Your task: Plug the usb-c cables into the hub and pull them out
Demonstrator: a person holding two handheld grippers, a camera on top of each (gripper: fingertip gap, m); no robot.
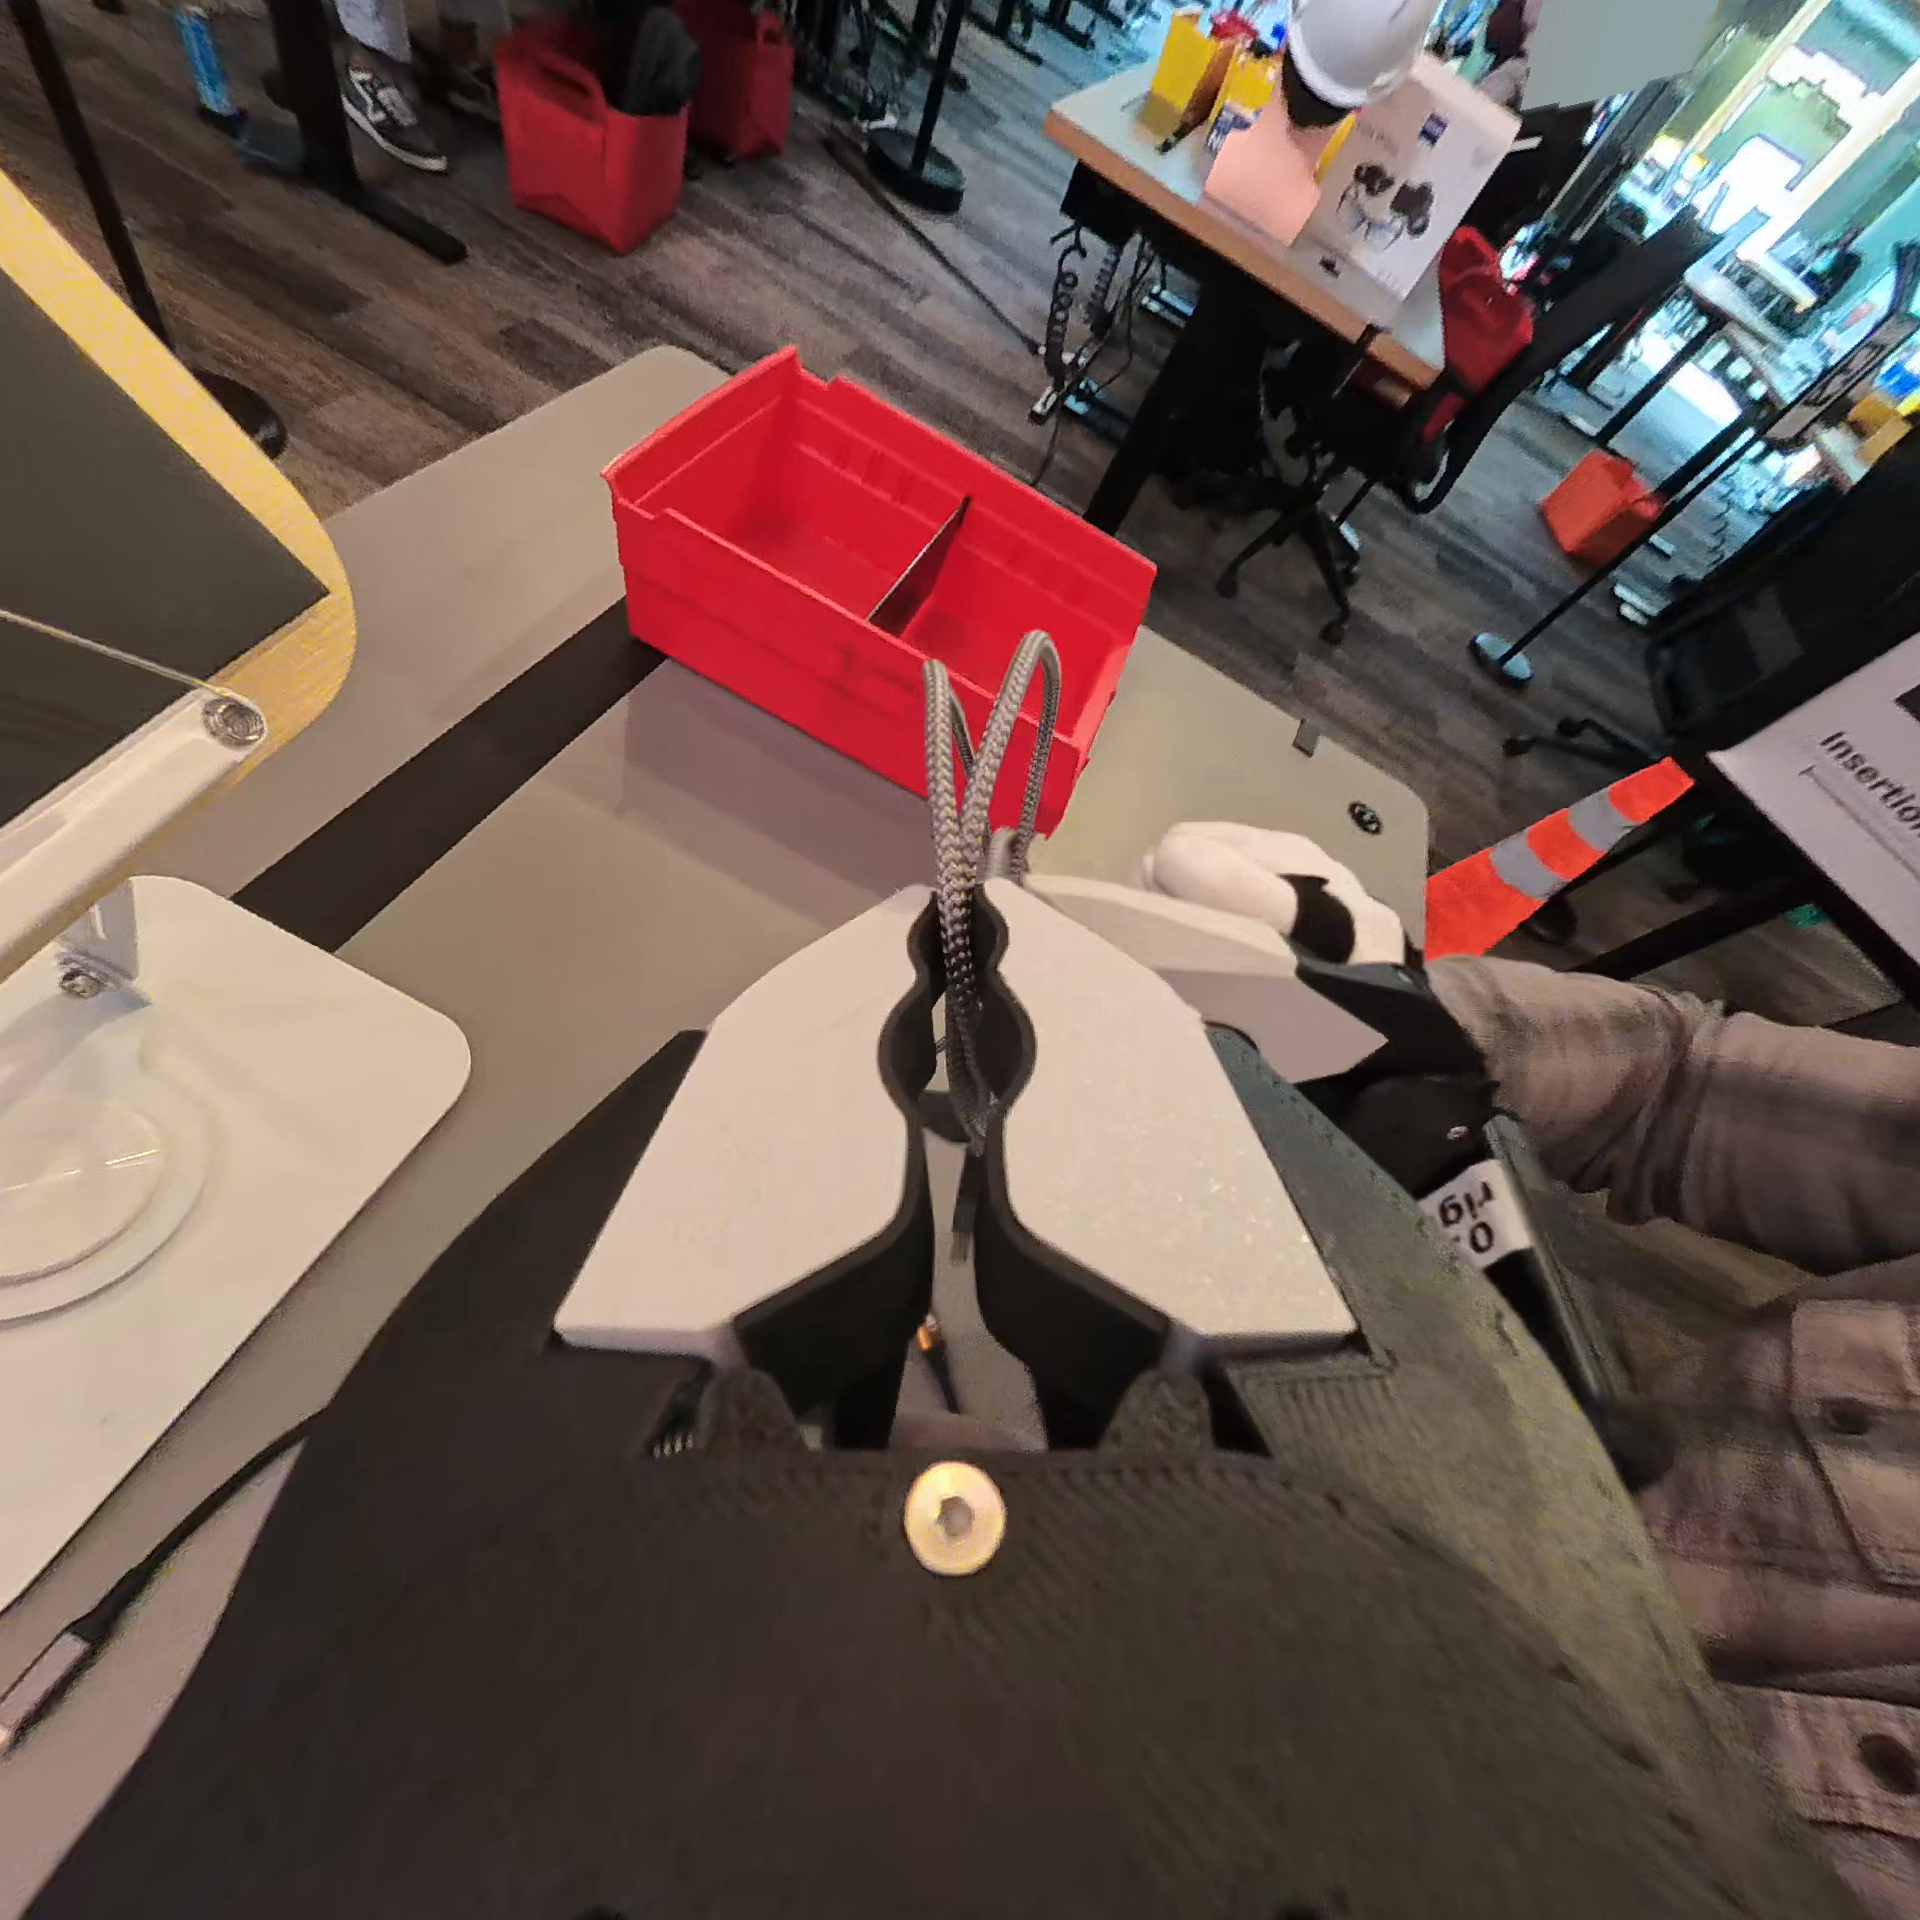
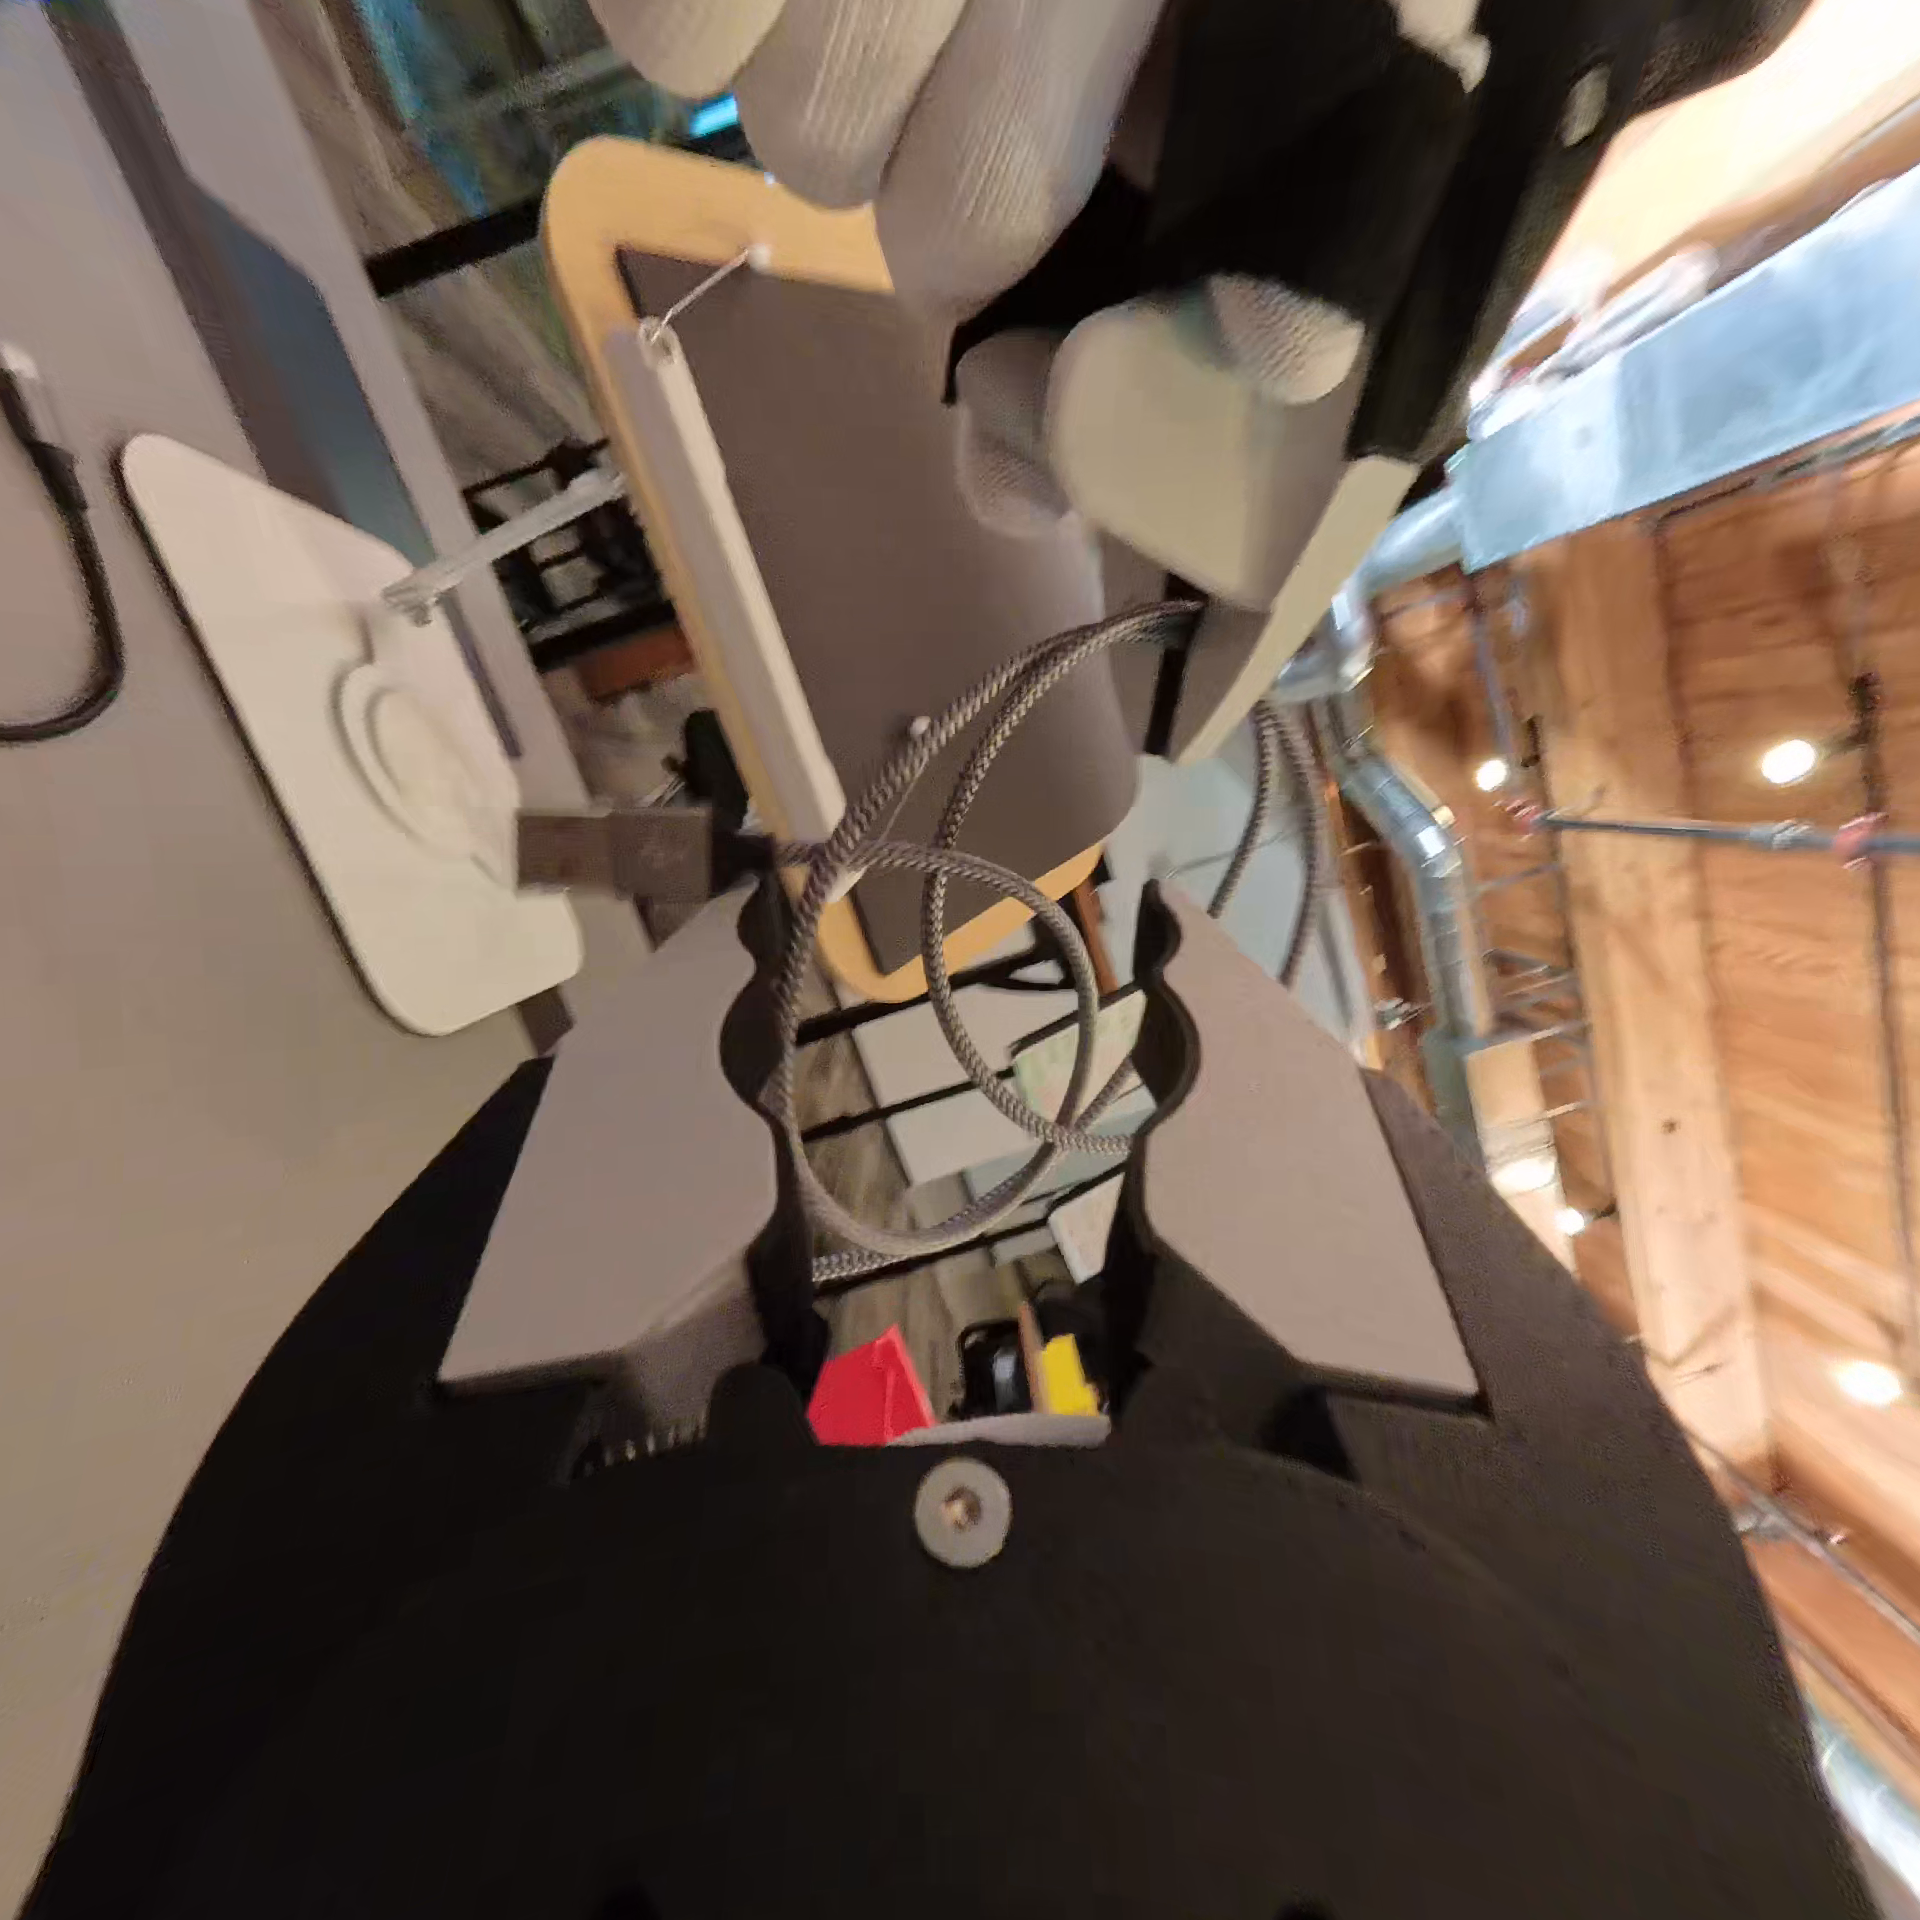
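Note:
In the left wrist view my left gripper (image 1: 961, 904) is shut on a grey braided cable (image 1: 987, 748). The cable's loop stands up above the fingertips, and a dark plug end (image 1: 961, 1216) hangs in the gap below. A finger (image 1: 1164, 920) of the right gripper, held by a gloved hand (image 1: 1278, 883), lies close on the right. In the tilted right wrist view my right gripper (image 2: 961, 914) is open, with cable loops (image 2: 997, 997) hanging between its fingers. A dark grey hub (image 2: 623, 852) sits by its left fingertip. A finger (image 2: 1174, 468) of the left gripper is above, with the cable running into it.
A red divided bin (image 1: 862, 561) stands on the grey table (image 1: 623, 831) behind the cable. A monitor stand's white base (image 1: 208, 1143) is at the left and also shows in the right wrist view (image 2: 312, 675). An orange cone (image 1: 1558, 842) lies beyond the table's right edge.

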